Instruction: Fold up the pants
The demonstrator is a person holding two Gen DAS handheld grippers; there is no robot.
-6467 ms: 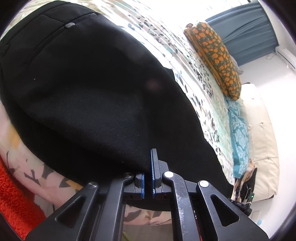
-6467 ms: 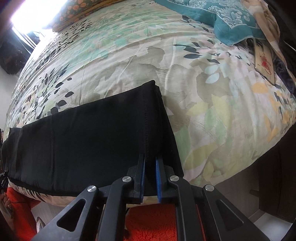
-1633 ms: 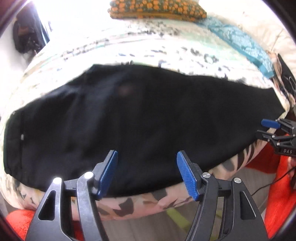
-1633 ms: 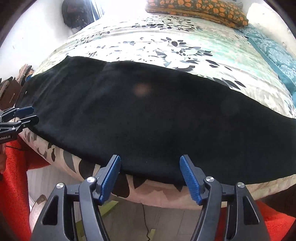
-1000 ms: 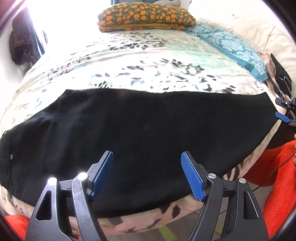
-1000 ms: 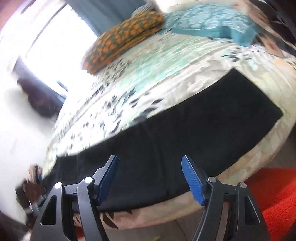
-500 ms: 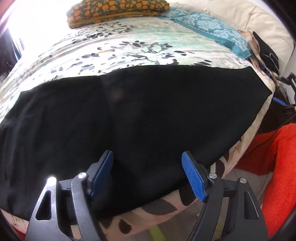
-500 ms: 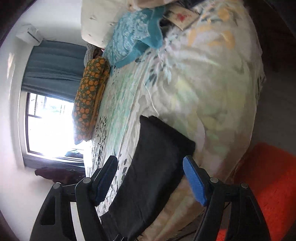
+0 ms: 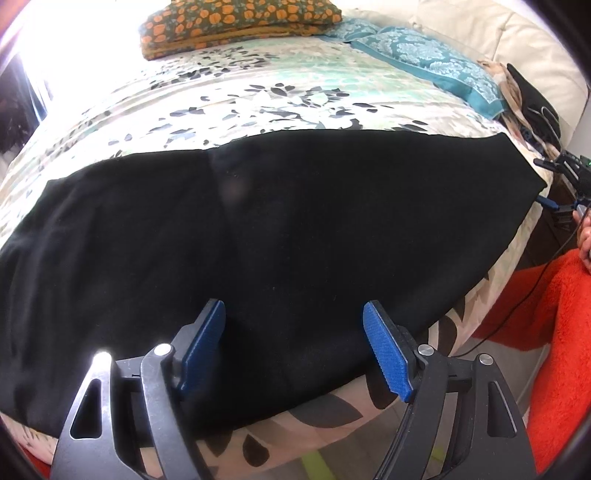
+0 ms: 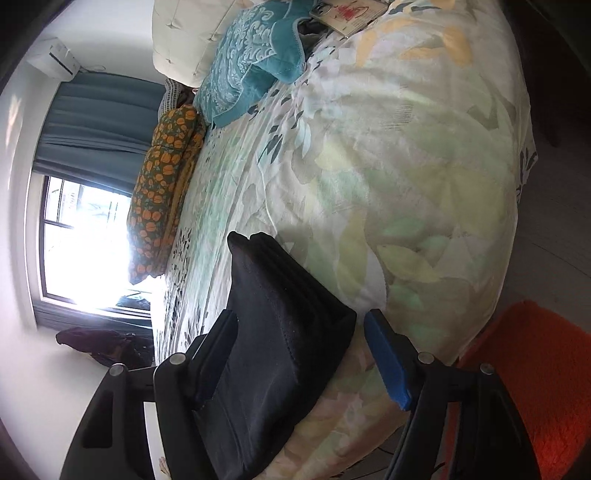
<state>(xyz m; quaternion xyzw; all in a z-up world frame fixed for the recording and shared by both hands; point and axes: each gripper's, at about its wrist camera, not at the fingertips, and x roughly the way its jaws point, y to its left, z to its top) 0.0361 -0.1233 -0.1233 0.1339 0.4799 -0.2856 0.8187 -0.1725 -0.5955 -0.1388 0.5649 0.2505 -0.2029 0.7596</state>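
Observation:
The black pants [image 9: 280, 229] lie flat and lengthwise along the near side of the flowered bed [image 9: 295, 99]. My left gripper [image 9: 295, 343] hovers open over the middle of their near edge, with cloth below both blue pads [image 9: 386, 354]. My right gripper [image 10: 299, 350], also seen as the right gripper [image 9: 550, 182] at the far right of the left wrist view, is rolled sideways at the hem end of the pants [image 10: 280, 332]. The layered hem sits between its jaws, which are closing. A gap still shows between the right blue pad [image 10: 384, 358] and the cloth.
An orange-patterned pillow [image 9: 236, 22] and a teal pillow [image 9: 428, 62] lie at the bed's far side by a cream headboard [image 9: 535, 44]. An orange rug [image 10: 524, 387] covers the floor beside the bed. A cable [image 9: 517, 306] hangs near a hand [image 9: 585, 240].
My right gripper swung to the hem end and rolled onto its side, so the hem now sits between its jaws. My left gripper sank closer to the pants' near edge.

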